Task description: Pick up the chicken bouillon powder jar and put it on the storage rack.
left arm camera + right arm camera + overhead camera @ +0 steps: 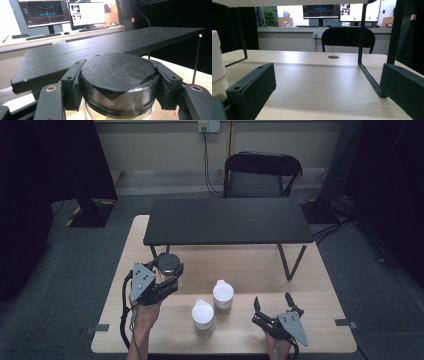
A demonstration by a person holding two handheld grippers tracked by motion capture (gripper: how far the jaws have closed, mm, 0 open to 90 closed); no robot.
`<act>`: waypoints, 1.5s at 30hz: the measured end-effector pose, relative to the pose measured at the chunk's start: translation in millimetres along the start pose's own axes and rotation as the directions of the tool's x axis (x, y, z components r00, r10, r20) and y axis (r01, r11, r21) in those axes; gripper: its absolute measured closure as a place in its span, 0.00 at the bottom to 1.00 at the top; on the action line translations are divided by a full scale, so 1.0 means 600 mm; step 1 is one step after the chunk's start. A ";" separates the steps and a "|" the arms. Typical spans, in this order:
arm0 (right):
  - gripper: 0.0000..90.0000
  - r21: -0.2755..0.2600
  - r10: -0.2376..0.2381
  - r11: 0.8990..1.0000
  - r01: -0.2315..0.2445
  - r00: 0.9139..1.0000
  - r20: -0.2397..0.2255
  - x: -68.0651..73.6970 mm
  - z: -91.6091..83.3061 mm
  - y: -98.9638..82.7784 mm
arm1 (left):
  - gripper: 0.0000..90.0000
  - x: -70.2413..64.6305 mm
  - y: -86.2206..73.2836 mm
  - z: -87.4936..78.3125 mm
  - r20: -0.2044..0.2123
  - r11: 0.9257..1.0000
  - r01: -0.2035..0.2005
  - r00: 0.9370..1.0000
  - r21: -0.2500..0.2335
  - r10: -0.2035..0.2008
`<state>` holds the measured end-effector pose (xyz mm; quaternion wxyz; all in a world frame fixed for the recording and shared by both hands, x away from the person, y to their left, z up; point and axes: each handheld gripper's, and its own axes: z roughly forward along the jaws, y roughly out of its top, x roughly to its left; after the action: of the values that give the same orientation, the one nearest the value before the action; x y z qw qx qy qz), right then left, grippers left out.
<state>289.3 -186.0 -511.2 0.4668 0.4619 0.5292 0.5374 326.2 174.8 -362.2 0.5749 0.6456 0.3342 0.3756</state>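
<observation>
From above, your left gripper (167, 272) clamps the black-lidded jar (168, 264) at the table's (320, 285) left, before the black shelf (227, 220). Your left gripper view shows both jaws pressing the jar (118, 82) under its lid. Your right gripper (272, 305) rests with jaws apart, holding nothing; its own view shows bare table (317, 82) between them.

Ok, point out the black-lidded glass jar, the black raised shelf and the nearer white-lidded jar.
black-lidded glass jar (117, 72): left gripper view, lid top.
black raised shelf (227, 220): high view, top surface.
nearer white-lidded jar (203, 312): high view, lid.
</observation>
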 end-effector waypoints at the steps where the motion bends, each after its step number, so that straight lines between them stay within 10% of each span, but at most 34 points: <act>1: 0.00 0.000 0.000 1.000 0.000 1.000 0.000 0.000 0.000 0.000 | 0.39 0.000 0.004 0.001 0.001 1.000 -0.004 1.000 -0.003 0.004; 45: 0.00 -0.002 0.001 1.000 -0.001 1.000 -0.004 0.000 -0.001 0.000 | 0.39 0.039 0.136 0.071 -0.041 1.000 -0.026 0.999 0.002 0.026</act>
<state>289.0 -186.1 -511.3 0.4659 0.4605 0.5295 0.5390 375.1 164.8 -281.2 0.5624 0.6425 0.3379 0.3960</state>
